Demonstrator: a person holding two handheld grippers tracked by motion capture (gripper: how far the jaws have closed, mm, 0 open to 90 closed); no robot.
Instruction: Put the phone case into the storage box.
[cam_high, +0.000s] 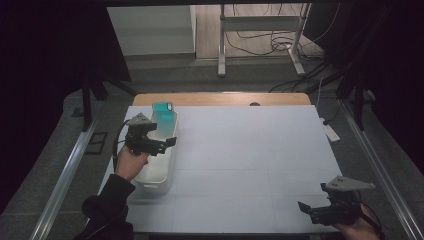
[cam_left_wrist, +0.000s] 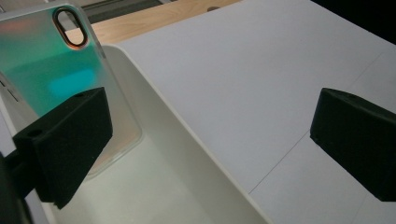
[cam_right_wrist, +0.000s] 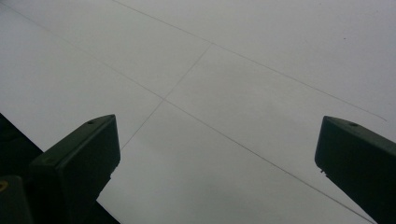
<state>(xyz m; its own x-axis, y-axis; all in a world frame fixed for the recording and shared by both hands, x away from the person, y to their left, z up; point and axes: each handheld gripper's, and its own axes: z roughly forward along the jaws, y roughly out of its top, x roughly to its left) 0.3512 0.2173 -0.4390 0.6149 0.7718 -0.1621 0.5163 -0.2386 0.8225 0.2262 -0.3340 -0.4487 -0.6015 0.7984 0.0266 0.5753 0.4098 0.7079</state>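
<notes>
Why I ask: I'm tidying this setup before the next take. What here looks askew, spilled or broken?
Nothing looks spilled or broken. One thing sits askew: the teal phone case leans tilted against the far end of the white bin rather than lying flat. The left gripper hangs open over the bin; the right gripper is open above the bare white table.

In the left gripper view, the near jaw of the left gripper (cam_left_wrist: 210, 149) covers the lower part of the teal phone case (cam_left_wrist: 51, 70), and the frame's top and left edges cut the case off. The white bin (cam_left_wrist: 187, 154) runs out past the bottom edge below the jaws, so its near end is unseen. In the right gripper view, the right gripper (cam_right_wrist: 215, 172) has both jaws cut by the frame edges. In the high view, the right hand (cam_high: 357, 227) is cropped at the bottom edge.
</notes>
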